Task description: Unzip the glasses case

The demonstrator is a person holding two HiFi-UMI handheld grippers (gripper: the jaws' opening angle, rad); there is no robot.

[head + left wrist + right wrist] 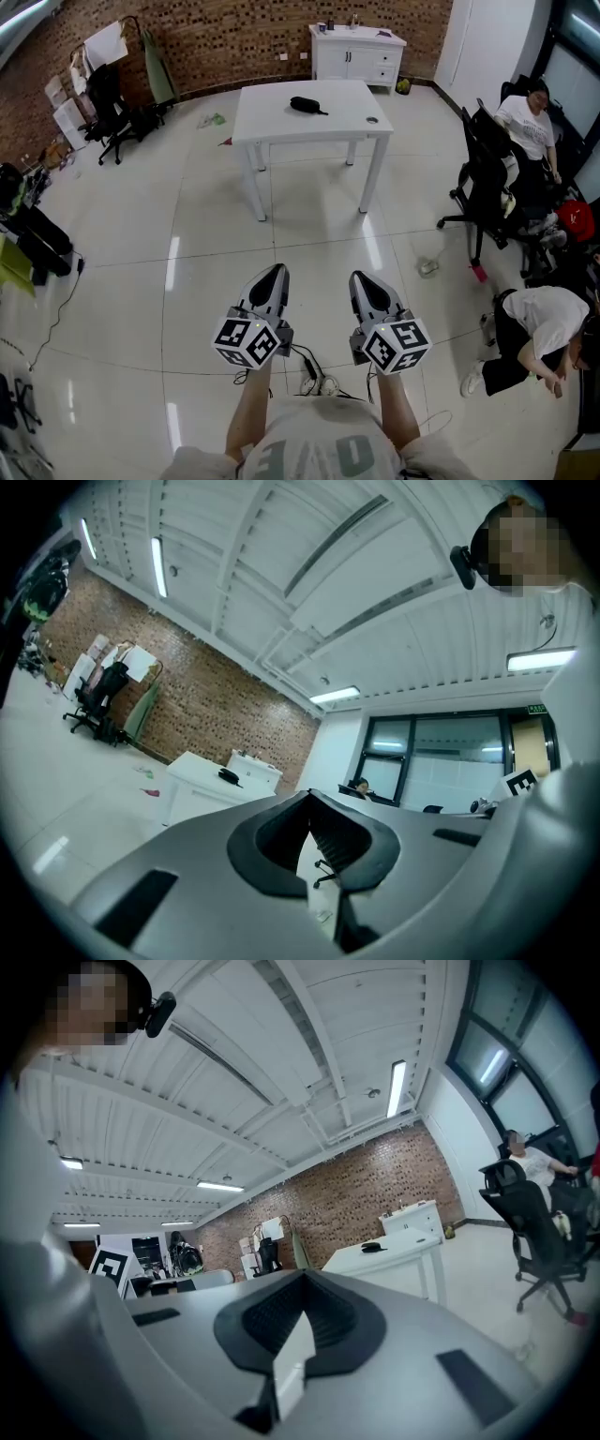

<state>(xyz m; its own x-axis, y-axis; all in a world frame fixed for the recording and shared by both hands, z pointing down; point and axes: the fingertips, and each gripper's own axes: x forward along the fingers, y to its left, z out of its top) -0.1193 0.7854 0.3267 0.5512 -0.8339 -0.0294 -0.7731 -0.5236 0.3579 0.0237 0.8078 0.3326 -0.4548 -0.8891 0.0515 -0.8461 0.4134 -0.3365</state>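
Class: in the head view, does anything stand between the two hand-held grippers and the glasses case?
Nothing visible does. The glasses case lies on the white table across the room; only bare floor separates the table from the left hand-held gripper and the right hand-held gripper, both shut and empty.

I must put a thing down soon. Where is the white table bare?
The white rectangular table is bare over its left half and front edge. The black oval glasses case lies back-centre; a small round object sits near the right front corner.
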